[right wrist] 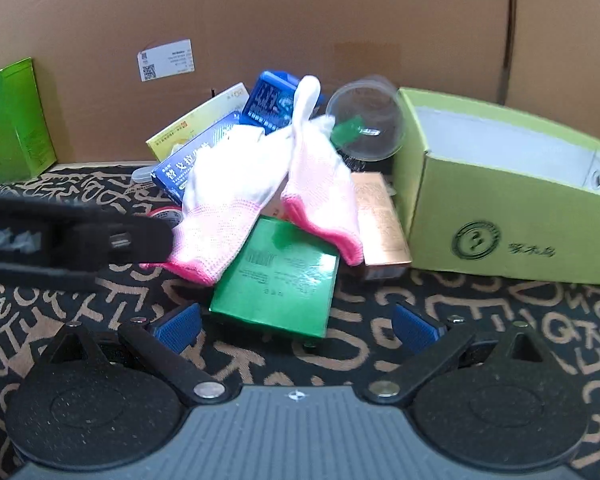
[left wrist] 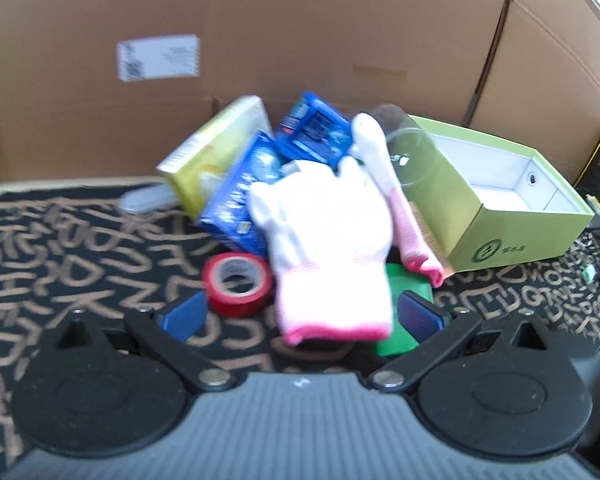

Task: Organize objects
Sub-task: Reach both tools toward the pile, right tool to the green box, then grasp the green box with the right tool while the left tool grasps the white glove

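Both claws stand wide open and empty over a jumbled pile on the letter-patterned surface point(right wrist: 500, 320). At lower centre of its own view the left claw point(left wrist: 300, 316) has its blue ribbed pads on either side of the cuff of a white knit glove point(left wrist: 328, 248) with pink trim, though contact cannot be confirmed; the frame is blurred. Low in its view, the right claw point(right wrist: 296, 328) faces a glossy green box point(right wrist: 278, 284), without touching it. The left gripper also shows as a dark bar at the left edge of that view.

Sorting appears to be at an early stage: the open lime-green cardboard box point(right wrist: 500, 216) at right looks empty. A likely next move is closing on the soft glove, which will sag and may drag its neighbours.

Around the gloves lie a red tape roll point(left wrist: 236, 284), stiff blue cartons point(left wrist: 244, 196), a yellow carton point(left wrist: 216, 148) and a clear plastic cup point(right wrist: 366, 120) on its side, all before a brown cardboard wall point(right wrist: 300, 20).
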